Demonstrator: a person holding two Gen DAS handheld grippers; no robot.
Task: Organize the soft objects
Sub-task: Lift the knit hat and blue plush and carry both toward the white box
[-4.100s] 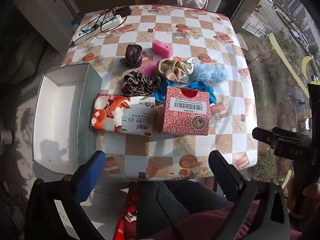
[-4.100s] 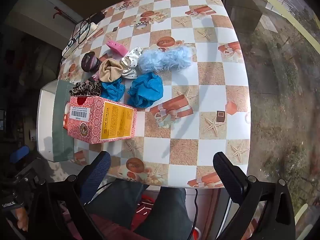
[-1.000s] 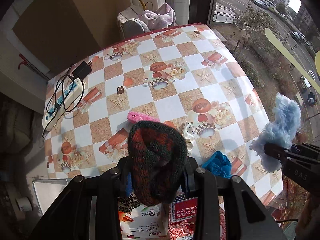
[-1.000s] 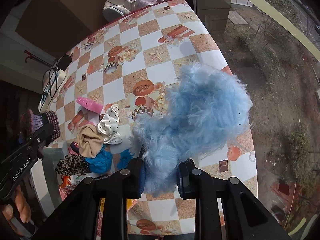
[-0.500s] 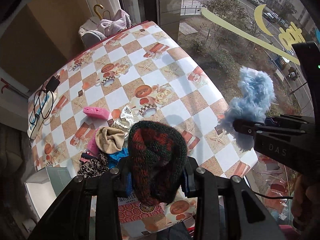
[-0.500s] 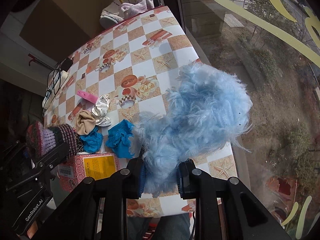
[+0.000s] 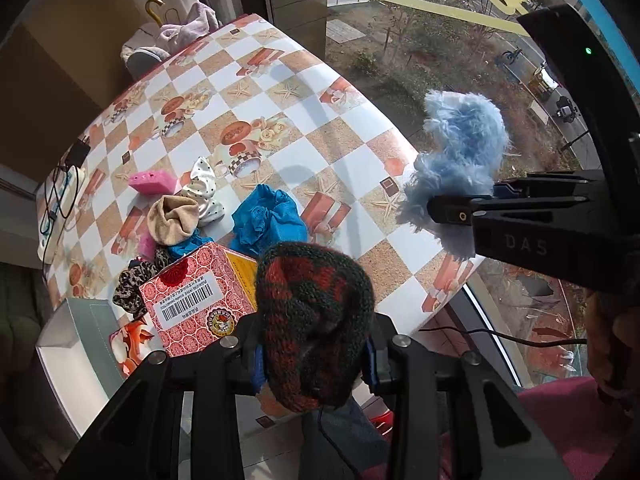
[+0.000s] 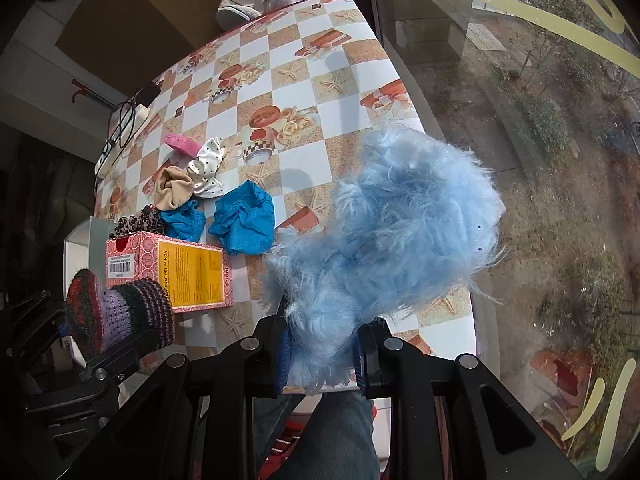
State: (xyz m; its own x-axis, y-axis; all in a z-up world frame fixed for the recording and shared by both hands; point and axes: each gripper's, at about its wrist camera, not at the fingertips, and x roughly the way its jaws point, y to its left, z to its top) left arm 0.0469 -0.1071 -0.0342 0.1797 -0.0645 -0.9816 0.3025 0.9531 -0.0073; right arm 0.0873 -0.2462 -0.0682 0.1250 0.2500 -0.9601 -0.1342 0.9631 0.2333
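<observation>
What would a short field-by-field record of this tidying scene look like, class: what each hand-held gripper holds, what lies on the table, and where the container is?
left hand-held gripper: shut on the knitted red-and-green item
right hand-held gripper: shut on the fluffy light-blue item
on the table: pink sponge, polka-dot scrunchie, beige scrunchie, blue cloth, leopard scrunchie, red patterned box
container: white bin beside the table's edge, near the red patterned box
sorting state: both held items lifted above the table, not yet placed
</observation>
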